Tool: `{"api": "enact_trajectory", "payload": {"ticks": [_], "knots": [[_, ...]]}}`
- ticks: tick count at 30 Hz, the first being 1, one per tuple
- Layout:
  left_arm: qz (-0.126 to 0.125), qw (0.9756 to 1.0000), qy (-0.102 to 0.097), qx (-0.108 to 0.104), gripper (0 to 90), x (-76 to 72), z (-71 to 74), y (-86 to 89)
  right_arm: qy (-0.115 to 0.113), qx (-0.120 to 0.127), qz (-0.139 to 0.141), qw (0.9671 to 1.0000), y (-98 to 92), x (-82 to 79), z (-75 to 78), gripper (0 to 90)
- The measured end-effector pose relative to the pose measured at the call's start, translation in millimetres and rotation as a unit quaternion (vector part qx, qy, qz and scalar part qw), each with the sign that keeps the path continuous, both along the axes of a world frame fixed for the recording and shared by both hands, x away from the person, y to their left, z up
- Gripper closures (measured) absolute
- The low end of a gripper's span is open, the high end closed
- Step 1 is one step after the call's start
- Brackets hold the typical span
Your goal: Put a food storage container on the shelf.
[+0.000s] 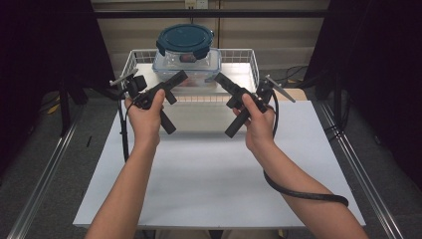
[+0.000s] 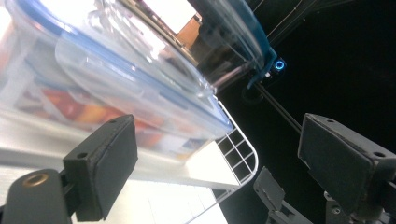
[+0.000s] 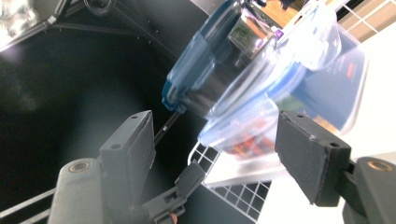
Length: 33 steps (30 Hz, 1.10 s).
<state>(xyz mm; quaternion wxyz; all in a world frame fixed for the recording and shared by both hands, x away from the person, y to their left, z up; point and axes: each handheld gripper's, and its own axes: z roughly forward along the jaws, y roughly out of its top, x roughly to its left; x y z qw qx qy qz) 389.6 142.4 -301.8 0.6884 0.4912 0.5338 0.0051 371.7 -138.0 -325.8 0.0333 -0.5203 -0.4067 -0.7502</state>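
— Containers? Where?
— Round dark-lidded tub (image 1: 185,42) stacked on a clear rectangular box (image 1: 187,66) in my wire basket (image 1: 245,54).
— Grippers?
— Left gripper (image 1: 175,85) and right gripper (image 1: 224,84) raised before it, jaws wide, empty.

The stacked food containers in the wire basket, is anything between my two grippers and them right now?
Nothing visible blocks them. The left gripper and right gripper, both open, flank the clear rectangular container under the round dark-lidded container. The wire basket front rim lies below the jaws, not between.
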Motion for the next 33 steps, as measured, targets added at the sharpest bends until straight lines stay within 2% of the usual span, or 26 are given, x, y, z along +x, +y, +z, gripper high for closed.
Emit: {"api": "enact_trajectory", "payload": {"ticks": [2,4,8,18,27,31,32,33], "knots": [[-0.003,1.0000,-0.001,0.009,11.3,-2.9,-3.5,1.1,-0.002,-0.003,0.002,1.0000,-0.9,-2.7,-3.1,27.2],[-0.004,1.0000,0.002,0.003,10.7,-5.7,-6.5,0.3,-0.003,-0.005,0.003,1.0000,-2.4,-4.9,-6.3,26.8],[-0.009,0.9999,0.000,0.009,9.9,-10.6,-14.7,0.5,-0.001,-0.006,0.007,1.0000,-6.0,-8.7,-13.8,25.6],[-0.015,0.9997,0.013,0.016,8.7,-17.9,-36.6,2.0,-0.001,-0.027,0.018,0.9995,-18.4,-20.4,-31.3,22.7],[-0.021,0.9994,0.018,0.023,7.2,-25.6,-53.2,4.4,-0.007,-0.045,0.022,0.9987,-29.0,-30.5,-45.0,21.0],[-0.030,0.9991,0.019,0.025,6.3,-29.2,-58.7,4.6,-0.017,-0.054,0.029,0.9980,-31.5,-34.4,-52.2,20.3],[-0.027,0.9992,0.020,0.022,6.1,-30.0,-60.0,4.0,-0.015,-0.056,0.032,0.9978,-32.4,-35.7,-54.1,20.0],[-0.031,0.9990,0.018,0.028,6.0,-30.4,-61.6,4.3,-0.012,-0.056,0.034,0.9978,-33.3,-36.9,-55.8,20.0]]}}
